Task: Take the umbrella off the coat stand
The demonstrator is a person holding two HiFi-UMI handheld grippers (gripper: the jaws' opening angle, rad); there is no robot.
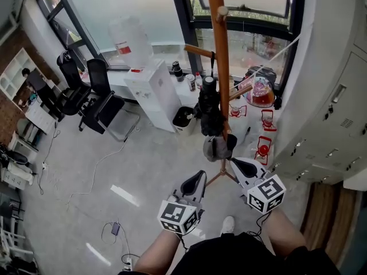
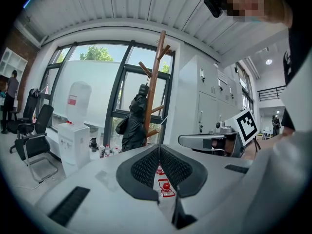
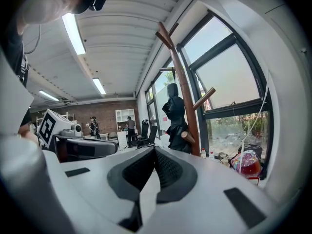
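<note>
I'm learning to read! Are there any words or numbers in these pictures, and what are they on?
None can be read.
Water bottle: red label, too blurred to read.
Marker cube: black and white squares only, no words.
Red-framed things on the floor: too small to read.

The coat stand (image 1: 221,50) runs out past the head view's top edge, and its feet are partly hidden behind the right gripper (image 1: 236,164). A grey thing (image 1: 215,148) hung low on it is too unclear to name, and the people (image 3: 130,126) far off at the left are too small to make out.
</note>
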